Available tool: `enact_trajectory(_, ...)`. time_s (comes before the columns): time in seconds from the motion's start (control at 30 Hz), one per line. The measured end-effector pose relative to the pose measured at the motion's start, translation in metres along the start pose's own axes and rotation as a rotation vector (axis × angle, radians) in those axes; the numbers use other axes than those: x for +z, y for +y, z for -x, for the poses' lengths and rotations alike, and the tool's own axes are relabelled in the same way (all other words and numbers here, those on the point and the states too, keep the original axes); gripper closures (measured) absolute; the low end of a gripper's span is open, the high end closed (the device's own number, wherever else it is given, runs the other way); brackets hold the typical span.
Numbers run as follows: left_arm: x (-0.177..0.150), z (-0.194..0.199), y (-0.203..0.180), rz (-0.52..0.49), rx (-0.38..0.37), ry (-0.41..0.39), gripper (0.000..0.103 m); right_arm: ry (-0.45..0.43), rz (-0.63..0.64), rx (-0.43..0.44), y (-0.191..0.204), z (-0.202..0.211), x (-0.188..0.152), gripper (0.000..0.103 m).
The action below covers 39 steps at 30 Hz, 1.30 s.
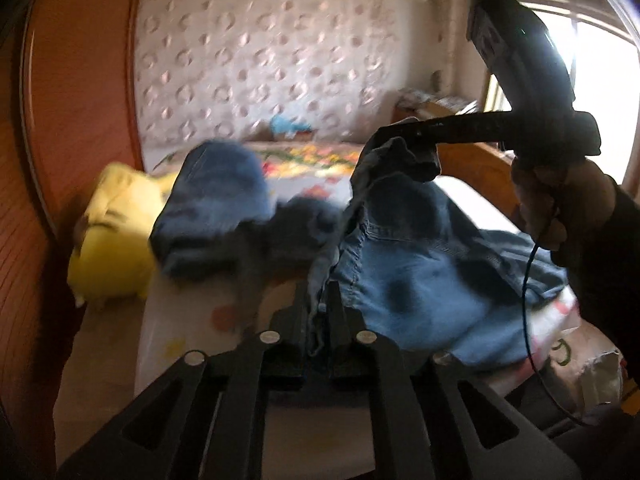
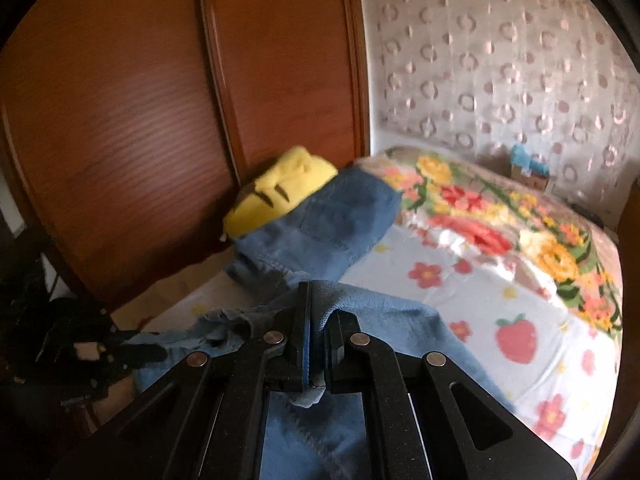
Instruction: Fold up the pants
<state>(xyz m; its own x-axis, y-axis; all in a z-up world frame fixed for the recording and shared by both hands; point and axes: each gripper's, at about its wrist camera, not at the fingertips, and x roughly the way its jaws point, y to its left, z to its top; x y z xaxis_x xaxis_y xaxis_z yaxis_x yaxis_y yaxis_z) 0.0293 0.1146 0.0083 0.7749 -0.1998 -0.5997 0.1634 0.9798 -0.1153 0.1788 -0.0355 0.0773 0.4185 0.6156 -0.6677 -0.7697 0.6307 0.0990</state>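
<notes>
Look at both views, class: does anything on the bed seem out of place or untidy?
The jeans are not laid flat: they sprawl crumpled across the bed, one part draped over the yellow plush toy. Both grippers, left and right, pinch bunched denim.

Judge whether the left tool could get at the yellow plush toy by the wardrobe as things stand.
Probably not yet. The left tool is shut on the jeans, and the lifted denim hangs between it and the yellow plush toy. It would have to let go first.
</notes>
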Motion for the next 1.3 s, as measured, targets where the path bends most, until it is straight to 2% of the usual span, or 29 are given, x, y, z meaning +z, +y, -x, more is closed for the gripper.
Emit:
enact_trajectory(0.03,-0.005,-0.005,0.004,0.010,0.017,0.011,0.093,0.021,-0.001,-0.007,0.001,-0.012,-0.002,0.099)
enact_trajectory(0.1,-0.010,-0.012,0.005,0.012,0.035,0.018,0.083,0.052,-0.014,-0.028,0.001,-0.025,-0.008,0.082)
enact_trajectory(0.13,-0.011,-0.013,0.006,0.010,0.036,0.018,0.082,0.050,-0.025,-0.031,0.000,-0.026,-0.010,0.061)
enact_trajectory(0.17,-0.011,-0.012,0.005,0.006,0.030,0.013,0.081,0.037,-0.035,-0.024,-0.001,-0.024,-0.013,0.053)
enact_trajectory(0.33,-0.006,-0.014,0.000,0.007,-0.035,-0.001,0.080,0.017,-0.016,-0.074,-0.011,0.002,-0.029,0.052)
enact_trajectory(0.47,0.001,-0.033,-0.010,-0.008,-0.059,0.028,0.079,0.020,-0.022,-0.135,-0.028,0.026,-0.054,0.050)
enact_trajectory(0.57,0.003,-0.051,-0.017,-0.017,-0.062,0.060,0.078,0.026,-0.047,-0.181,-0.044,0.040,-0.084,0.039)
enact_trajectory(0.63,0.005,-0.063,-0.019,-0.022,-0.057,0.081,0.078,0.035,-0.061,-0.207,-0.053,0.044,-0.105,0.036)
enact_trajectory(0.73,0.007,-0.076,-0.019,-0.016,-0.056,0.108,0.078,0.059,-0.087,-0.239,-0.067,0.042,-0.139,0.036)
enact_trajectory(0.87,0.007,-0.091,-0.021,-0.016,-0.045,0.134,0.078,0.049,-0.179,-0.225,-0.087,0.041,-0.174,0.036)
enact_trajectory(0.97,0.009,-0.099,-0.023,-0.022,-0.035,0.149,0.078,0.028,-0.177,-0.265,-0.092,0.043,-0.186,0.036)
enact_trajectory(1.1,0.009,-0.107,-0.025,-0.026,-0.026,0.162,0.078,0.004,-0.221,-0.250,-0.100,0.048,-0.199,0.036)
enact_trajectory(1.3,0.007,-0.115,-0.029,-0.038,-0.016,0.178,0.078,-0.038,-0.218,-0.275,-0.099,0.057,-0.206,0.036)
